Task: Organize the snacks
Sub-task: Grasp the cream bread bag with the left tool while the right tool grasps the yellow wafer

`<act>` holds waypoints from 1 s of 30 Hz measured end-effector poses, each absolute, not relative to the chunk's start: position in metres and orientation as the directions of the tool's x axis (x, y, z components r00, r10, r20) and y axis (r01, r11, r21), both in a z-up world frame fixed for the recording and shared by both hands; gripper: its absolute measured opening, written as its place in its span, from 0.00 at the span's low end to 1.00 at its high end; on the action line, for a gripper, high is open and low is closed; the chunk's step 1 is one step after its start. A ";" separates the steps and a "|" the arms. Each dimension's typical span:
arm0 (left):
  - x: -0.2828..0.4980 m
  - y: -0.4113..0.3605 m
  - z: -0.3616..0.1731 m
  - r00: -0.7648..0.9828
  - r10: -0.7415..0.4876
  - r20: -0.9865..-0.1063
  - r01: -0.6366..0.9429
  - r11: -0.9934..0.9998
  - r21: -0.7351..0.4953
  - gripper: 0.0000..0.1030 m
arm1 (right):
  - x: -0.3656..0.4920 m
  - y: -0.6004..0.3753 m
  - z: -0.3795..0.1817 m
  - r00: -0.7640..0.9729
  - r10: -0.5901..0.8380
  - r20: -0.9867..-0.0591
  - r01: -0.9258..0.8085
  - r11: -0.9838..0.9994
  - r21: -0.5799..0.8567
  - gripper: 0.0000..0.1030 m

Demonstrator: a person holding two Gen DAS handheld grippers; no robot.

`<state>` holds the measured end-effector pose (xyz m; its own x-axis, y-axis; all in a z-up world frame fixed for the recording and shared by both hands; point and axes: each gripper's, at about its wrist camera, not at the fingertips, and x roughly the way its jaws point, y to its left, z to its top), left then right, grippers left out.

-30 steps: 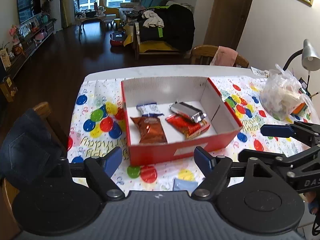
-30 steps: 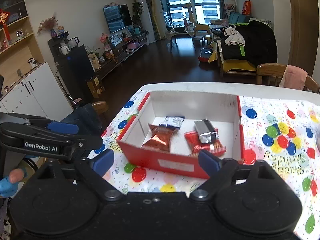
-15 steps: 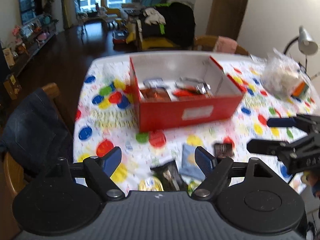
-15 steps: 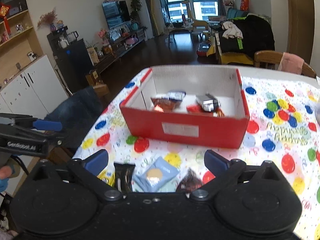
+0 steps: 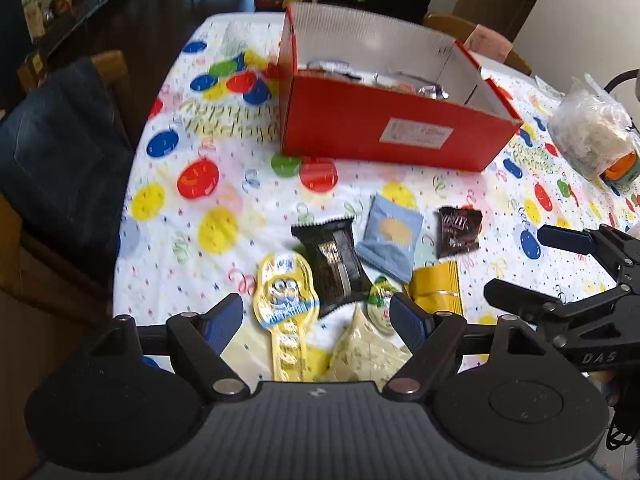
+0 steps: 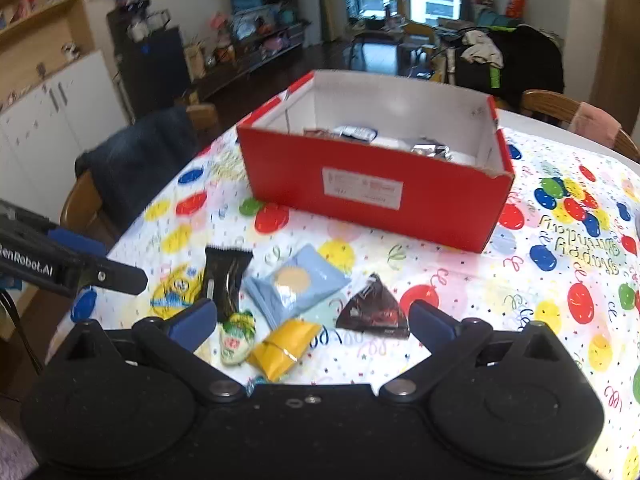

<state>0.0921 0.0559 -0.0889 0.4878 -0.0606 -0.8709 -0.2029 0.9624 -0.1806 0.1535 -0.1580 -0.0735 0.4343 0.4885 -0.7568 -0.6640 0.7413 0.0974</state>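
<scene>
A red box (image 5: 384, 132) (image 6: 372, 184) stands open on the balloon-print tablecloth (image 5: 192, 208) with several packets inside. In front of it lie loose snacks: a yellow cartoon packet (image 5: 286, 296), a black wrapper (image 5: 334, 256) (image 6: 226, 280), a light blue biscuit pack (image 5: 390, 236) (image 6: 296, 284), a dark brown pouch (image 5: 458, 230) (image 6: 374, 310), a yellow packet (image 5: 436, 288) (image 6: 284, 346) and a green sweet (image 6: 236, 336). My left gripper (image 5: 318, 320) hangs open over the yellow cartoon packet, empty. My right gripper (image 6: 310, 322) is open wide above the yellow packet, holding nothing.
A clear plastic bag (image 5: 592, 136) of items sits at the table's right side. A chair with dark denim draped on it (image 5: 60, 160) (image 6: 140, 164) stands at the left edge. Another wooden chair (image 6: 576, 120) is behind the table.
Both grippers have come down and tilted toward the table. The loose snacks in front of the box have come into view, and the box's contents are mostly hidden behind its front wall.
</scene>
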 end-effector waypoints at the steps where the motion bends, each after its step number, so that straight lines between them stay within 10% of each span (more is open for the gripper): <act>1: 0.093 0.054 -0.091 0.481 -0.065 -0.875 -0.208 0.960 -0.185 0.78 | 0.154 -0.157 -0.076 0.422 0.487 -0.765 -0.678 0.730 0.091 0.99; 30: 0.098 0.050 -0.155 0.288 -0.214 -0.934 -0.720 0.594 -0.358 0.78 | 0.183 -0.110 -0.131 0.030 0.479 -0.877 -0.986 0.157 0.053 0.71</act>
<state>0.0977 0.0498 -0.1551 0.2878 -0.2137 -0.9335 -0.7203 0.5941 -0.3581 0.1825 -0.1100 -0.1309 0.0296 0.4795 -0.8770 -0.9861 0.1575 0.0529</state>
